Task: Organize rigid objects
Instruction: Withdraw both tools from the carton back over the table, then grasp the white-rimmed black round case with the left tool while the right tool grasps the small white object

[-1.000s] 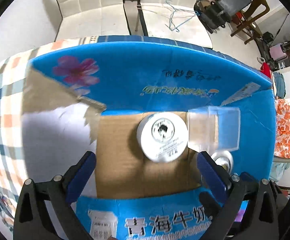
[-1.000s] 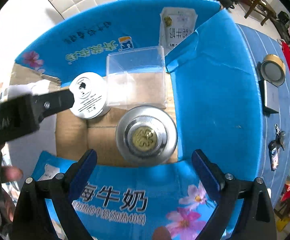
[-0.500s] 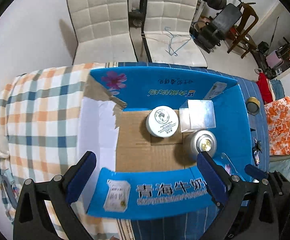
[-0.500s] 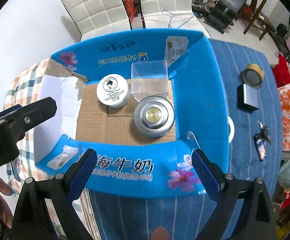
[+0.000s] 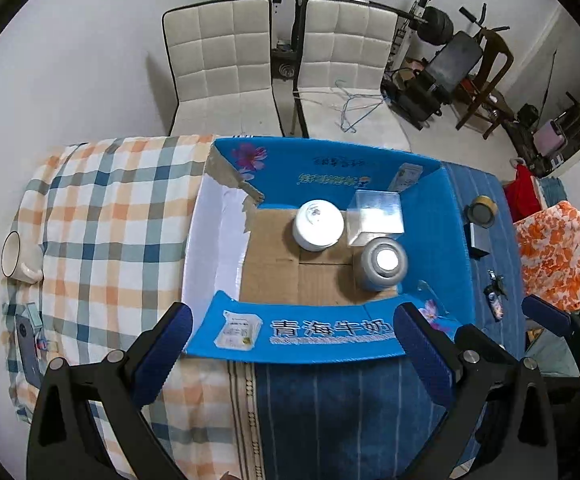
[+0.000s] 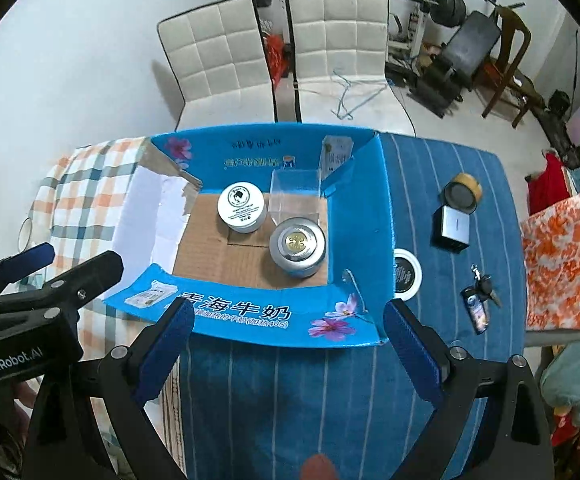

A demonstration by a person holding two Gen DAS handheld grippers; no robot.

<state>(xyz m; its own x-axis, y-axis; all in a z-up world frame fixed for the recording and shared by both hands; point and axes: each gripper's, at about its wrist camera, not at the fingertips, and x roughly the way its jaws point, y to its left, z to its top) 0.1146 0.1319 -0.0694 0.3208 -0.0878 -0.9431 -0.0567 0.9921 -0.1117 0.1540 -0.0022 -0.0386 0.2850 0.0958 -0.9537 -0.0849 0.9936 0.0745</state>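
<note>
Both grippers have pulled back high above the blue box [image 6: 370,216], left gripper [image 5: 290,344] and right gripper [image 6: 285,340] wide and empty. White jar [image 6: 241,207], clear case [image 6: 296,192] and silver tin [image 6: 298,246] sit inside; packing looks paused.

Blue box [image 6: 366,216], checked cloth [image 5: 109,208], white jar [image 6: 241,207]

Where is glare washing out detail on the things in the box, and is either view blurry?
Left wrist view: glare blanks the white jar lid's print and the silver tin lid's centre. Right wrist view: both lids, white jar and silver tin, read clearly. Both views are sharp, with strong fisheye bending and dark corners.
</note>
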